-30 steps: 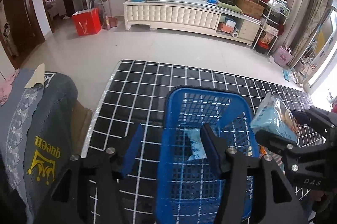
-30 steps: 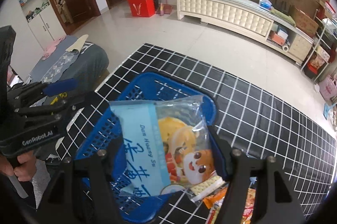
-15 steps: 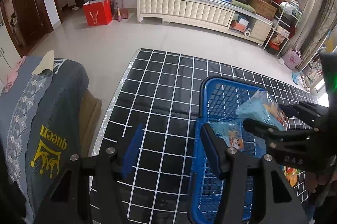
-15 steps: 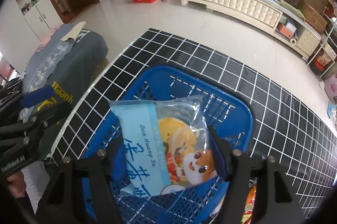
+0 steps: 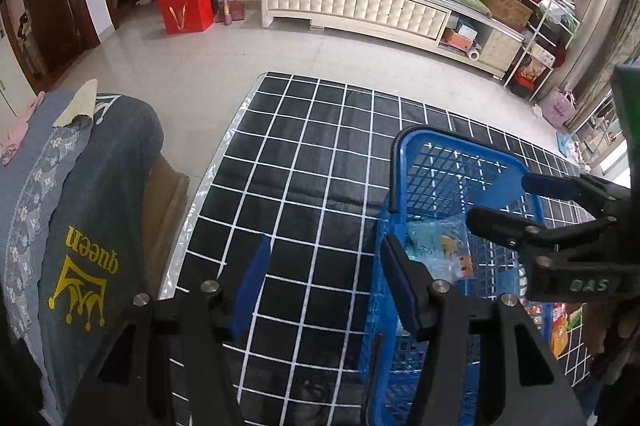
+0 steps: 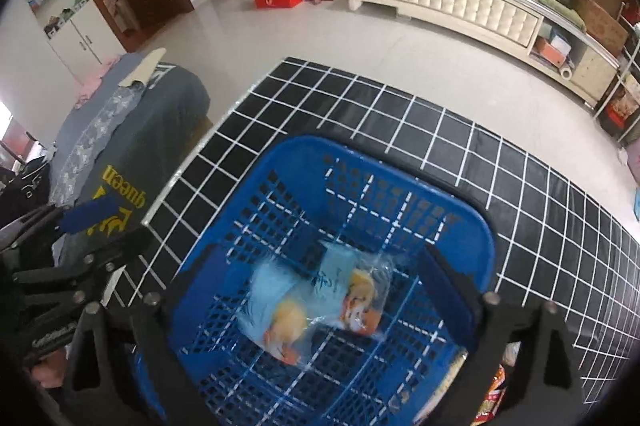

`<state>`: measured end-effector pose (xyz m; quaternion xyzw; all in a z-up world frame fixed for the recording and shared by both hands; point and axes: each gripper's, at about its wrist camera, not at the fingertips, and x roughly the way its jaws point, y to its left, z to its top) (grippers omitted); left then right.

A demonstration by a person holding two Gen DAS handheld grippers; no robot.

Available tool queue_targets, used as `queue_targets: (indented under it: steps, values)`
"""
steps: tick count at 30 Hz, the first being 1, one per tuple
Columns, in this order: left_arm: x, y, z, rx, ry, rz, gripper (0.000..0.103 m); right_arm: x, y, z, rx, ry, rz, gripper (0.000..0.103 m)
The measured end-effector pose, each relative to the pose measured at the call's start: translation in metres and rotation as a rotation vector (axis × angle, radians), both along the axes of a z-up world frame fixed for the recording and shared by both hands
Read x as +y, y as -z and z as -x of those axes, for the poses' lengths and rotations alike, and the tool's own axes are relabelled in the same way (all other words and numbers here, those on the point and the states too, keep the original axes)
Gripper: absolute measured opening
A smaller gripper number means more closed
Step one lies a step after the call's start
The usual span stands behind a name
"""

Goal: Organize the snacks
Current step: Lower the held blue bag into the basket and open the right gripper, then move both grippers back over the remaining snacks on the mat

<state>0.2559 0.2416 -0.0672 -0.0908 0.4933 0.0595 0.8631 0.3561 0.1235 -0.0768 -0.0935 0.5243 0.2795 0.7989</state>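
The right tongs point(image 6: 316, 290) are hanging over the blue basket point(image 6: 478, 238) with their jaws spread wide and gripping nothing. Two snack packets are lying in the basket below the gap between the fingers: a blurred light-blue one point(image 6: 276, 314) nearer the left finger and a second packet point(image 6: 356, 294) just beside it toward the right, apparently overlapping at their edges. The second packet's long axis is running from the basket's far side toward the camera, tilted slightly, its orange cartoon print at the near end. The blurred one's direction cannot be told.

In the left wrist view, the left tongs point(image 5: 324, 278) are also sitting wide open and empty, over the black gridded tabletop point(image 5: 304, 161) just left of the basket point(image 5: 416, 145), with the right finger over the basket's left rim. The packets point(image 5: 436, 246) are lying right of that finger, inside the basket. More snack packets point(image 6: 496, 386) are lying on the tabletop beside the basket's right side.
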Motion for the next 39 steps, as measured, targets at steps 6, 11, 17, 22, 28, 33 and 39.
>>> queue_targets:
  steps: [6,11,17,22,28,33,39]
  values:
    - [-0.024,-0.025,0.016,-0.042,0.029,-0.001,0.055,-0.024,-0.037,0.018,-0.056,0.013,-0.024,0.098]
    - [-0.049,-0.047,0.030,-0.079,0.063,-0.010,0.055,-0.054,-0.067,0.039,-0.107,0.042,-0.037,0.098]
    - [-0.084,-0.067,0.044,-0.115,0.111,-0.017,0.055,-0.093,-0.090,0.061,-0.150,0.087,-0.044,0.098]
    - [-0.117,-0.079,0.054,-0.155,0.165,-0.021,0.071,-0.128,-0.100,0.076,-0.168,0.139,-0.050,0.098]
    - [-0.160,-0.082,0.058,-0.159,0.233,-0.031,0.077,-0.171,-0.104,0.087,-0.173,0.199,-0.049,0.098]
    - [-0.193,-0.074,0.060,-0.141,0.292,-0.012,0.079,-0.208,-0.099,0.098,-0.169,0.250,-0.037,0.098]
    - [-0.234,-0.058,0.057,-0.109,0.350,-0.010,0.079,-0.252,-0.087,0.107,-0.155,0.300,-0.030,0.098]
